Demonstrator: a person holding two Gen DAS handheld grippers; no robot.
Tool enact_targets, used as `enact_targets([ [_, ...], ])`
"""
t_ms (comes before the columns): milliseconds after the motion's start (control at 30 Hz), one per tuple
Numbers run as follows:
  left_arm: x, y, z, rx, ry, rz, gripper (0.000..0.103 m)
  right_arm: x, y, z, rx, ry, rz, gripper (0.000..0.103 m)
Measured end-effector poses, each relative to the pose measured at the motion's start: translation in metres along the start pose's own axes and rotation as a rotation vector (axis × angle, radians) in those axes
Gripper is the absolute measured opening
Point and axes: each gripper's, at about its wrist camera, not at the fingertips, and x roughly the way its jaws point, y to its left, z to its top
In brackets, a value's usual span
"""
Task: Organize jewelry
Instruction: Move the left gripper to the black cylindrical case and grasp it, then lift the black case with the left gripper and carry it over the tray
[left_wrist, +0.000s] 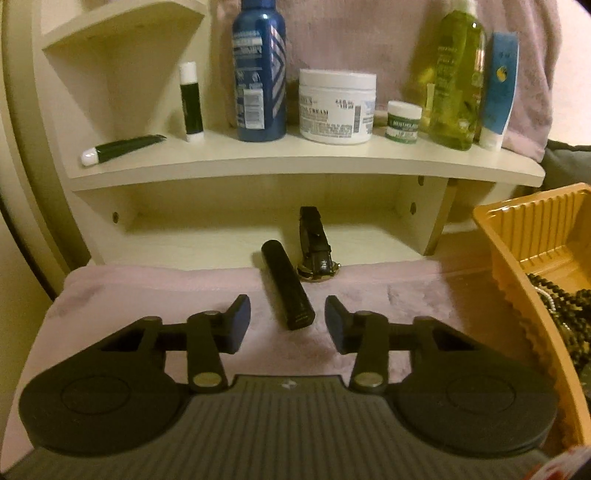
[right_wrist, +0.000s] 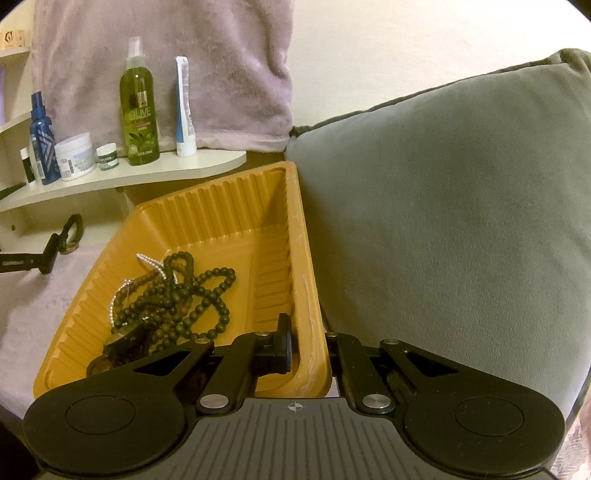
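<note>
My left gripper (left_wrist: 288, 319) stands open over the pink cloth. The near end of a black tube (left_wrist: 284, 280) lies between its fingers, with a gap on each side. Just beyond the tube, a black-strapped watch (left_wrist: 316, 254) with a gold case leans at the cloth's far edge. The orange ribbed tray (right_wrist: 207, 206) sits to the right and holds dark bead necklaces (right_wrist: 184, 291), a silver chain (right_wrist: 149, 263) and a dark watch-like piece (right_wrist: 122, 345). My right gripper (right_wrist: 308, 332) is shut on the tray's right wall, one finger (right_wrist: 282, 343) inside, the other hidden outside.
A cream shelf (left_wrist: 295, 162) behind the cloth carries a blue bottle (left_wrist: 258, 70), a white cream jar (left_wrist: 336, 107), a green bottle (left_wrist: 456, 81) and small tubes. A grey cushion (right_wrist: 443, 203) presses against the tray's right side. A pink towel (right_wrist: 166, 55) hangs behind.
</note>
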Motion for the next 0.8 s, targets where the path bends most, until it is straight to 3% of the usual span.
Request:
enact_targets([
  [167, 0.015, -0.004, 0.001, -0.008, 0.011, 0.007, 0.034, 0.001, 0.001, 0.0, -0.005, 0.004, -0.002, 0.005],
  [367, 0.023, -0.001, 0.001, -0.016, 0.025, 0.018, 0.019, 0.001, 0.0, 0.0, -0.005, 0.003, -0.003, 0.005],
  [800, -0.027, 0.019, -0.024, -0.007, 0.045, 0.015, 0.018, 0.001, 0.0, -0.001, -0.005, -0.002, -0.002, 0.005],
])
